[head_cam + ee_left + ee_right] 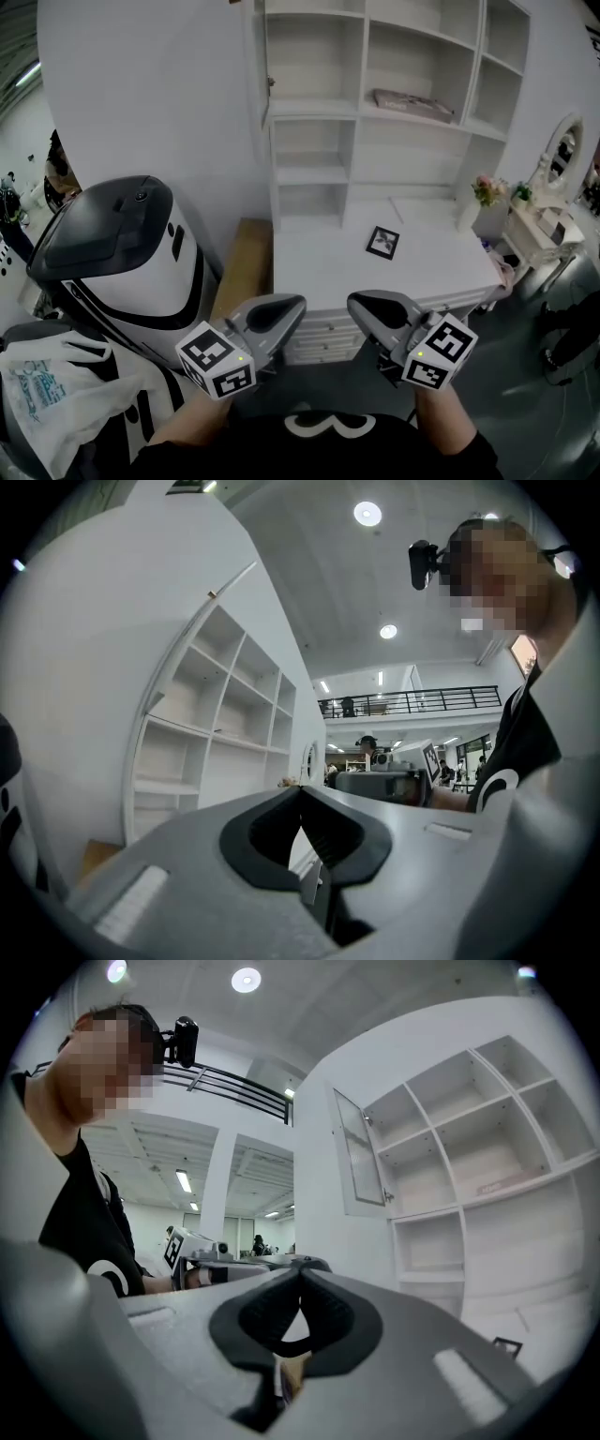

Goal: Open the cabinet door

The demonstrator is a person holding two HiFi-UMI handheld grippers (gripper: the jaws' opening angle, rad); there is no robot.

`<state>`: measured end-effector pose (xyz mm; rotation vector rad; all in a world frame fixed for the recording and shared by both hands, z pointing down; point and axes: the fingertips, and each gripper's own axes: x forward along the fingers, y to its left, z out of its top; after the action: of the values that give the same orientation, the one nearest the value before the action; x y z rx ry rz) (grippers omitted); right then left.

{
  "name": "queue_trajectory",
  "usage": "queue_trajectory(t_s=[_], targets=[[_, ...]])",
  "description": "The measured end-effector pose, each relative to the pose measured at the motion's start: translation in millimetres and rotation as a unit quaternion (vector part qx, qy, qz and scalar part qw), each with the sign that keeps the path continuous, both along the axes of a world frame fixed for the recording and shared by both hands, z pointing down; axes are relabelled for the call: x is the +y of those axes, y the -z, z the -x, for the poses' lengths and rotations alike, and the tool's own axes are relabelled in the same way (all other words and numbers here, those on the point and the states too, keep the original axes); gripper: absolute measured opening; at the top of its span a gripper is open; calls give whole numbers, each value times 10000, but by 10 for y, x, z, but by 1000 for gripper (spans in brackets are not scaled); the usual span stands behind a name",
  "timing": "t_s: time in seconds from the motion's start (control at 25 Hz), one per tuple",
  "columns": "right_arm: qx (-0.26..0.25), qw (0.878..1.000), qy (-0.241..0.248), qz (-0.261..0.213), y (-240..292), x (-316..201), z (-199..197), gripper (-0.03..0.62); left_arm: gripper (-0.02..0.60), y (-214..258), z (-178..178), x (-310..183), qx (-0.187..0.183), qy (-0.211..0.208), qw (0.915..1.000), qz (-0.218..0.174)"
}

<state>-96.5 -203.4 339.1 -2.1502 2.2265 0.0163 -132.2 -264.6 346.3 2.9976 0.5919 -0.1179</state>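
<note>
The cabinet door is standing open at the shelf unit's upper left. Below, you are holding the left gripper closed and empty before the white desk, the right gripper beside it, likewise closed and empty.

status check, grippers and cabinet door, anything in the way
Left gripper and right gripper shut, empty, low before the desk. Cabinet door upper left of shelves, standing open. Nothing blocking it.
</note>
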Motion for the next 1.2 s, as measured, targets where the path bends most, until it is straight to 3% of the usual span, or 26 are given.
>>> queue_trajectory(t_s=[0.44,0.8,1.2], targets=[[-203,9998,-16,-36,-247,-36,437,3,9,-173,378,-11,-96,-10,9999,-135],[-390,9990,-190,-114,-411,-355,719,3,9,-343,724,-324,-286,-54,9995,-89],[-479,9983,-294,151,-624,-588,923,3,10,-407,890,-518,-258,-223,9994,38]])
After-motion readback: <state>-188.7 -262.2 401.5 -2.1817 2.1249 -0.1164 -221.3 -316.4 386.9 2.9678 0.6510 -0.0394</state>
